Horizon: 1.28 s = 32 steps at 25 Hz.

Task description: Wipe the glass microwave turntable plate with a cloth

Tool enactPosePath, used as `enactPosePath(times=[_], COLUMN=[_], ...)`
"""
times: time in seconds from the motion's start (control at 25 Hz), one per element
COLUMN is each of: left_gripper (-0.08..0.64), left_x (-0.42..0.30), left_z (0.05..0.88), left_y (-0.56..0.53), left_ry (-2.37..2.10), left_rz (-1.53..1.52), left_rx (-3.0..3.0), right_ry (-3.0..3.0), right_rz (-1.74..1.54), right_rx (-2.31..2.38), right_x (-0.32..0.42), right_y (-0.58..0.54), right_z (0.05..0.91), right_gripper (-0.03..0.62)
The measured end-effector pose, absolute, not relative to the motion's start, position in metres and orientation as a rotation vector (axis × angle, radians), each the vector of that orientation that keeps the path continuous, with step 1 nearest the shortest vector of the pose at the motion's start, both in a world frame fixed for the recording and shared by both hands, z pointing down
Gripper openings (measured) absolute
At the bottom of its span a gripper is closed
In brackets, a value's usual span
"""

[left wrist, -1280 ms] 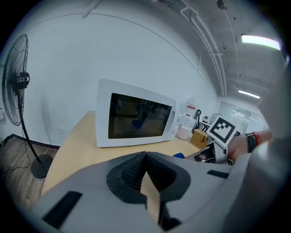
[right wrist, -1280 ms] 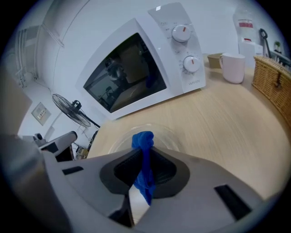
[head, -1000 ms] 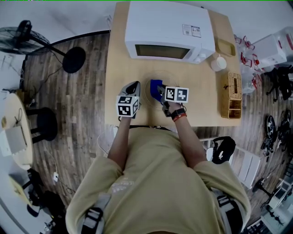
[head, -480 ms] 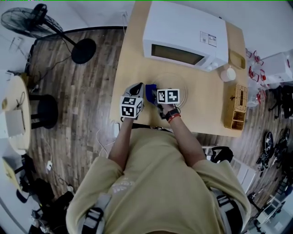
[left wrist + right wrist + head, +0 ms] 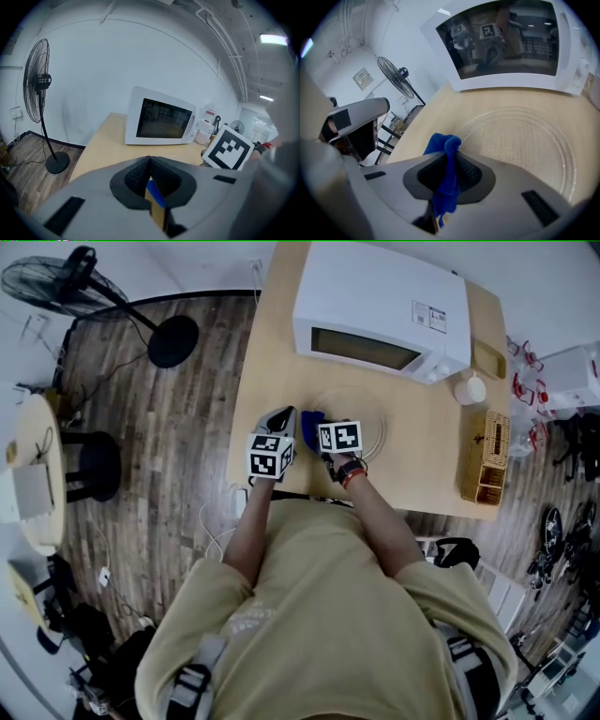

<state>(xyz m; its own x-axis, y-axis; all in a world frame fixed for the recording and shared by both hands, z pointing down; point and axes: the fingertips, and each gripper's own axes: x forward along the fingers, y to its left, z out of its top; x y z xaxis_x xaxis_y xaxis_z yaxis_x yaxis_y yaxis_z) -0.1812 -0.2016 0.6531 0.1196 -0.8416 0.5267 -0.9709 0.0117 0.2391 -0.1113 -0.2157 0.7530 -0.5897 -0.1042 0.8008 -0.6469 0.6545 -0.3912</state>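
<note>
The clear glass turntable plate (image 5: 361,418) lies flat on the wooden table (image 5: 272,352) in front of the microwave; its ribbed rim fills the right gripper view (image 5: 525,140). My right gripper (image 5: 315,425) is shut on a blue cloth (image 5: 446,147), which bunches out past the jaw tips at the plate's left edge. The cloth (image 5: 311,420) shows in the head view between the two grippers. My left gripper (image 5: 281,418) hovers just left of the plate, its jaws (image 5: 150,160) shut with nothing between them.
A white microwave (image 5: 380,310) with its door closed stands behind the plate. A white cup (image 5: 469,388) and a wicker box (image 5: 485,457) sit at the table's right. On the floor to the left are a fan (image 5: 56,282) and a black stool (image 5: 89,465).
My right gripper has carried the blue cloth leftward to the plate's left edge, close beside the left gripper. The head view has shifted.
</note>
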Motion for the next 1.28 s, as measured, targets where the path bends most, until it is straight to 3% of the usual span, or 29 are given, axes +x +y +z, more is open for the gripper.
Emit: enactPosePath(times=[1.28], left_gripper=[0.018], left_x=[-0.127], left_z=[0.653], left_y=[-0.226], left_ry=[-1.634], left_rz=[0.365], left_rx=[1.967], right_ry=[-2.065], right_rz=[0.980], right_rx=[0.723], right_x=[-0.048], right_y=[-0.237], right_z=[0.752], right_gripper=[0.074])
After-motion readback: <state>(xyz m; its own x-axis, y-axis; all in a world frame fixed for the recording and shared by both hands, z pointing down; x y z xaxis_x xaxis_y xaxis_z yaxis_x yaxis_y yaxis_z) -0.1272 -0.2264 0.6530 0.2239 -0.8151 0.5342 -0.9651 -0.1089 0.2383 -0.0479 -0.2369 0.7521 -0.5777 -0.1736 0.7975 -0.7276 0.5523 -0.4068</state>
